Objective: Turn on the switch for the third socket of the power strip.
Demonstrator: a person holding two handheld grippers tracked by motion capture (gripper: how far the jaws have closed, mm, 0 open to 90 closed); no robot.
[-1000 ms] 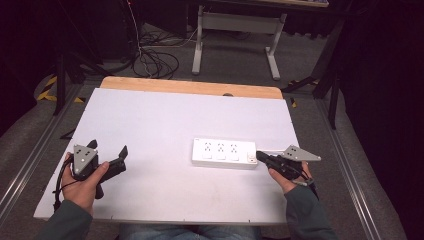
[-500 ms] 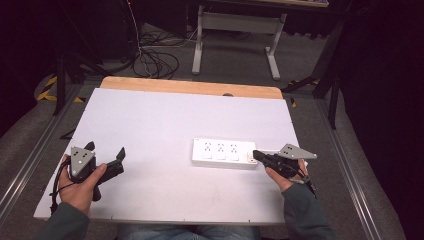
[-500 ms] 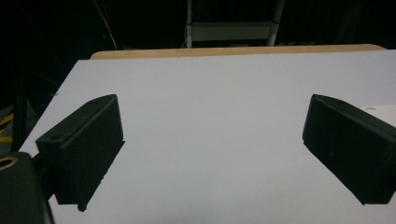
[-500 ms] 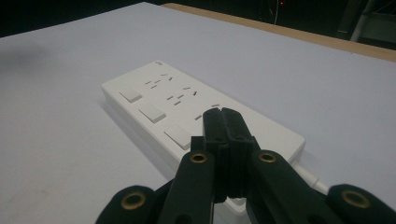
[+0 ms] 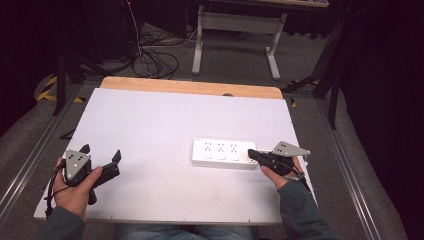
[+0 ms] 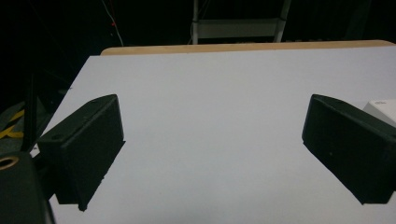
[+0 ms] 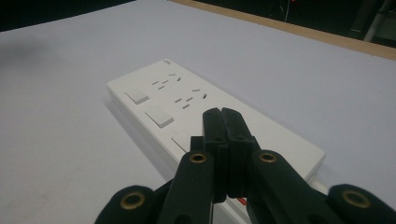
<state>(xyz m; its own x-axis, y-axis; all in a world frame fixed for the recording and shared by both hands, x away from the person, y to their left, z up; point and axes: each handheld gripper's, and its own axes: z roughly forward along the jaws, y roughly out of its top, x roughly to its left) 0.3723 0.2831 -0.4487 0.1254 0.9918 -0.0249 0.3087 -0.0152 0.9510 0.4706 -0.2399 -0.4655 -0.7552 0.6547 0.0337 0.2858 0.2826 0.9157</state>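
The counter had a smooth matt white top with a bare wood strip along its far edge. The power strip looked like smooth white plastic, the right gripper matt black, ribbed plastic.

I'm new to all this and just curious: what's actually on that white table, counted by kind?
Power strips: 1, the white power strip with three switches.
Hand-held claws: 2, the left claw with jaws wide apart, and the right claw with jaws pressed together over the strip's end.
Total: 3
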